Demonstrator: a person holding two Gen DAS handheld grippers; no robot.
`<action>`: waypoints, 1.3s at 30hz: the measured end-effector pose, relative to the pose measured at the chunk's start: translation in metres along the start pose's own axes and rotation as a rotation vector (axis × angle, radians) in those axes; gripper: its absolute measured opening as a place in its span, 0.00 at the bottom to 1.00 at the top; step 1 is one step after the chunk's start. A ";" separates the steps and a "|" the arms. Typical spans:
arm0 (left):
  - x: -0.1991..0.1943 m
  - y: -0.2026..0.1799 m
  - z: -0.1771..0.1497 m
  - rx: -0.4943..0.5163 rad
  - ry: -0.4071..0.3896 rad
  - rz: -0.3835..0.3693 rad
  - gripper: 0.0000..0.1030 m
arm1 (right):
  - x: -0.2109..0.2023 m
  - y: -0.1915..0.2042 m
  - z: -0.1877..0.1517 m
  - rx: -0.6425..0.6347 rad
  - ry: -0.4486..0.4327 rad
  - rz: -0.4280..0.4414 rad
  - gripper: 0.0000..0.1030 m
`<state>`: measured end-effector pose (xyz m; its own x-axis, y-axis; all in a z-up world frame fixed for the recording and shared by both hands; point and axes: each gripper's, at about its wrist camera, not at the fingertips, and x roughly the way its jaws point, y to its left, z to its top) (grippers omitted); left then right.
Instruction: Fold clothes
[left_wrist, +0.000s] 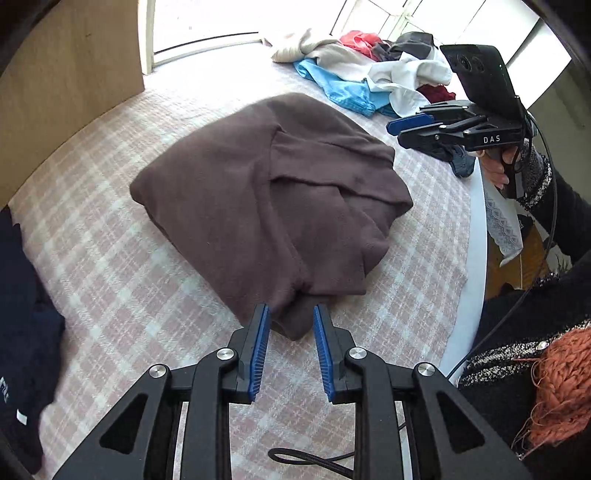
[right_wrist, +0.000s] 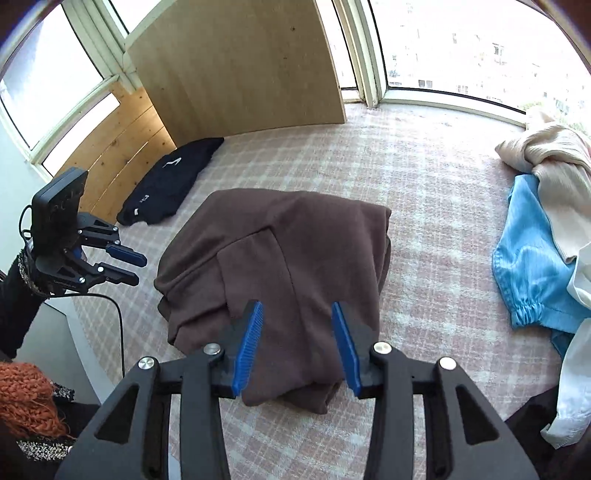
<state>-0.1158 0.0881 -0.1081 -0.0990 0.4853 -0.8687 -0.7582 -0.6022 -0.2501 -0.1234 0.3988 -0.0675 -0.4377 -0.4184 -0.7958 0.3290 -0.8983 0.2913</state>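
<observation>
A brown garment lies folded into a thick bundle in the middle of the pink checked bed cover; it also shows in the right wrist view. My left gripper is open, its blue pads on either side of the bundle's near corner, holding nothing. In the right wrist view it hovers left of the garment. My right gripper is open and empty, above the garment's near part. In the left wrist view it is held in the air right of the bundle.
A pile of loose clothes lies at the far side: beige, light blue, white and red. A folded dark navy garment lies by a wooden board. The bed's edge runs on the right.
</observation>
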 end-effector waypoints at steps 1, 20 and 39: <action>-0.007 0.002 0.007 -0.004 -0.037 0.019 0.24 | 0.007 0.000 0.009 0.009 -0.008 -0.013 0.38; 0.017 0.067 -0.006 -0.609 -0.147 0.009 0.66 | 0.032 -0.033 0.010 0.188 -0.013 -0.177 0.73; 0.073 0.050 0.013 -0.567 0.017 0.030 0.55 | 0.083 -0.023 -0.008 0.161 0.116 0.016 0.37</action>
<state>-0.1691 0.1018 -0.1782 -0.1015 0.4556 -0.8844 -0.2902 -0.8639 -0.4117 -0.1601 0.3861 -0.1445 -0.3313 -0.4228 -0.8435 0.1926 -0.9054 0.3782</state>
